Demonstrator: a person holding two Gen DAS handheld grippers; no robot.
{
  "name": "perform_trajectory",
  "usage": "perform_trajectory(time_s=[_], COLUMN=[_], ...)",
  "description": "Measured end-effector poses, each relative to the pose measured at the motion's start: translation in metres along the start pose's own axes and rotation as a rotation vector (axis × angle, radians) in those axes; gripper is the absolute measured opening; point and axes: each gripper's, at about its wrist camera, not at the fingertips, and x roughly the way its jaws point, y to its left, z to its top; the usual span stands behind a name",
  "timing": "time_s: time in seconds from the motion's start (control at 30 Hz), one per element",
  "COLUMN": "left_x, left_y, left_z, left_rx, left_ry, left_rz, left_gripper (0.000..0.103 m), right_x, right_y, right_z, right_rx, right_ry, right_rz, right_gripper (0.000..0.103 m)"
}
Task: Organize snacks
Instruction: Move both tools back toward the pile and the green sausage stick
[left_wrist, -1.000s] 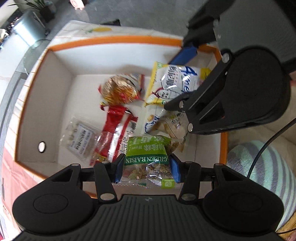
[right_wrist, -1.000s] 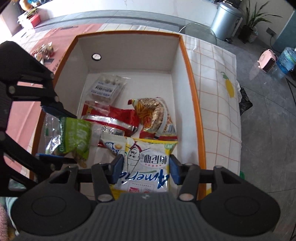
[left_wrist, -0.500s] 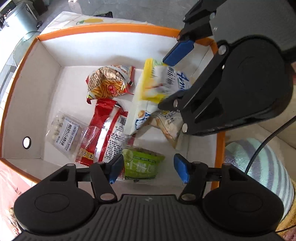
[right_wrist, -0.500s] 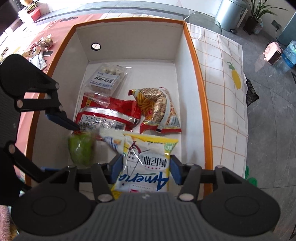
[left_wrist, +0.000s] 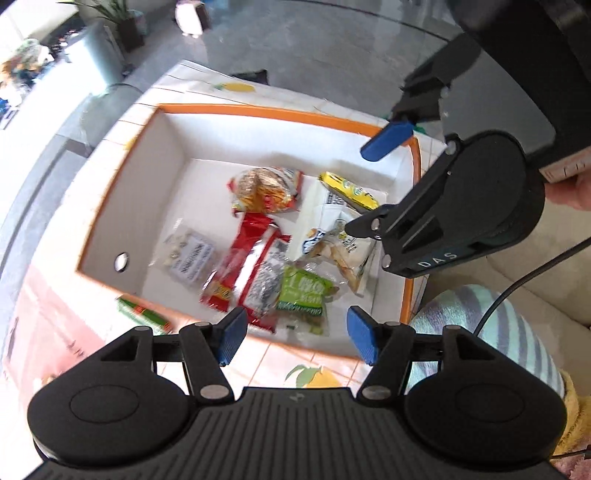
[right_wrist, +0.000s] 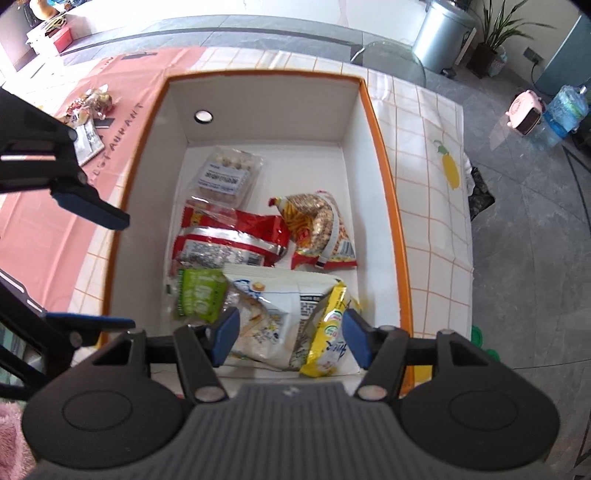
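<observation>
You are holding your left gripper (left_wrist: 293, 339) above the near edge of the orange-rimmed box (left_wrist: 280, 112), its jaws spread with nothing between them. The green raisin packet (left_wrist: 304, 293) is lying inside, beside the red packet (left_wrist: 243, 266). Your right gripper (right_wrist: 290, 341) is opening, pinching nothing; the yellow-and-white snack bag (right_wrist: 325, 332) is lying loose below it in the box.

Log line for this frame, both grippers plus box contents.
left gripper: open, empty | right gripper: opening, empty | green raisin pack, yellow snack bag: lying in box
</observation>
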Motion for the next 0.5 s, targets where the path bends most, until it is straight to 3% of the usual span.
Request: perform_trajectory(time_s=[0.5], left_x=[-0.102], left_y=[0.029], left_z=[-0.087], left_rx=[-0.264], left_ry=[-0.203], left_rz=[0.119], left_gripper=[0.070], right_x=[-0.078], right_y=[0.094], right_z=[0.003], right_rx=[-0.023], right_ry=[-0.190], right_rz=[-0.006], right_gripper=[0.060])
